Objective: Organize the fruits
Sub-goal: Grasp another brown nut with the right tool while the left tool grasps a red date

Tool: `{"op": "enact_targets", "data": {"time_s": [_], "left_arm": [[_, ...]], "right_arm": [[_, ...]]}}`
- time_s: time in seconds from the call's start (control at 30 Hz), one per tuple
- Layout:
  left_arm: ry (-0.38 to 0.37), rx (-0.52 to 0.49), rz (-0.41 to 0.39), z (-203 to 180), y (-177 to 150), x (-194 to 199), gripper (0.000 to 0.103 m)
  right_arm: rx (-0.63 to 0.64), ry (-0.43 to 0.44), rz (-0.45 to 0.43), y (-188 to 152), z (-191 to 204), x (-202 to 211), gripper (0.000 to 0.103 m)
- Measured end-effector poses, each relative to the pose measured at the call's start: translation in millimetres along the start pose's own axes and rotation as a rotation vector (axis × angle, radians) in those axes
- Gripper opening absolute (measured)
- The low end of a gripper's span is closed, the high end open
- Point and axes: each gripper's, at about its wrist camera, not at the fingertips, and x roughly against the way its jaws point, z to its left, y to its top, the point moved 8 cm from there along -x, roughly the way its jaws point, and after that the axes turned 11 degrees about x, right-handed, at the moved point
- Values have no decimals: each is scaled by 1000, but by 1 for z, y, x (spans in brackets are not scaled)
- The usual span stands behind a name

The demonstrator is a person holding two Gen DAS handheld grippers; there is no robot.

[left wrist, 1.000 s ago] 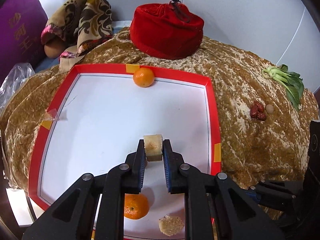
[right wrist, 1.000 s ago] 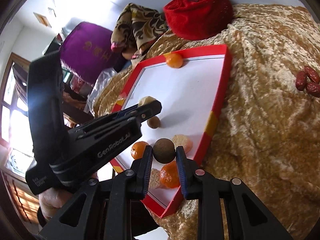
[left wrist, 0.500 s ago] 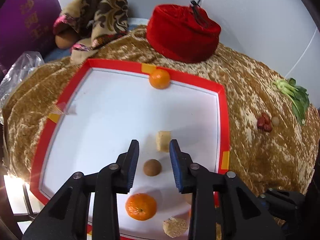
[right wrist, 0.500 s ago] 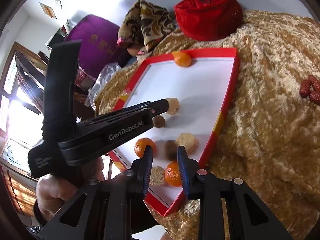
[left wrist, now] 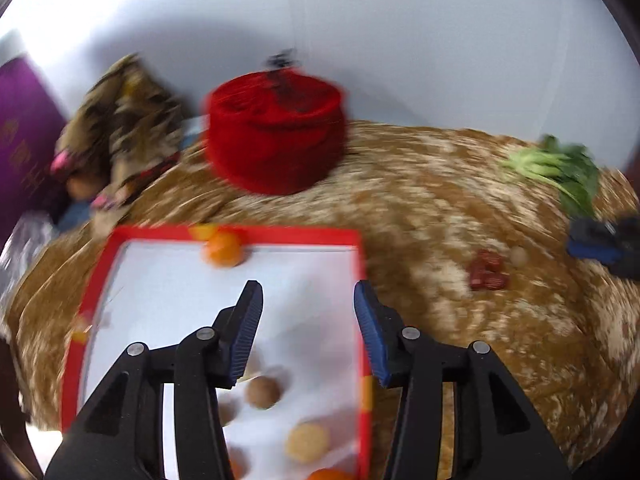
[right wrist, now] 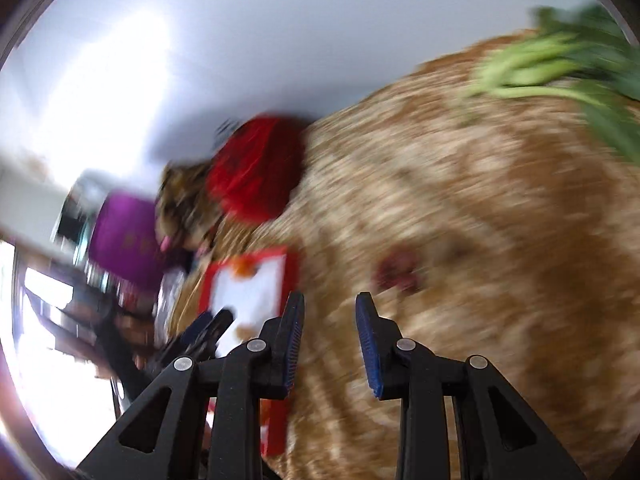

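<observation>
The red-rimmed white tray point(left wrist: 362, 280) lies on the gold crushed-velvet cloth point(left wrist: 440, 208), holding a round orange mandarin point(left wrist: 222, 249) against its far rim, a small brown round fruit point(left wrist: 262, 392) and a pale rough-skinned disc point(left wrist: 307, 442). Another orange at the bottom edge is cut off, and more pieces hide behind the fingers.

The left hand-held gripper point(left wrist: 308, 330) hangs over the tray, its jaws opening with nothing between them. The right hand-held gripper point(right wrist: 330, 344) stands slightly spread and empty over the cloth.

Dark red dates point(left wrist: 487, 270) and leafy green bok choy point(left wrist: 560, 172) smear with motion. The purple cushion's point(left wrist: 20, 152) gold characters are unreadable.
</observation>
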Motion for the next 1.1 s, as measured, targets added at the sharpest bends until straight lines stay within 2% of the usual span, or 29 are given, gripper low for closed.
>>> {"op": "enact_targets", "data": {"time_s": [0.07,0.17,0.27,0.33,0.43,0.6,0.73,0.87,1.1], "left_arm": [[-18,-29,9,-16,2,-5,46],[-38,7,47,-35,3,-20,46],[-53,-60,53,-62,-10,-27,46],[-69,-107,93,-72,-20,-32,46],[-85,-104,135,-76,-20,-39,46],[-89,-187,155,-86,-23,-44,46],[-132,-216,185,-95,-29,-49,46],[-124,-282,164,-106,-24,-57,46],[-194,-335,171,-129,-21,-64,46]], "right_arm": [[-66,-48,-6,14,-30,7,29],[-132,-45,24,17,-50,-3,29],[-144,-66,67,10,-59,-19,29],[-133,-81,92,8,-60,-26,29],[-130,-107,89,9,-61,-32,29],[-135,-142,101,11,-66,-43,29],[-139,-177,108,13,-71,-54,29],[-143,-184,121,14,-73,-66,30],[-131,-200,118,17,-75,-70,23]]}}
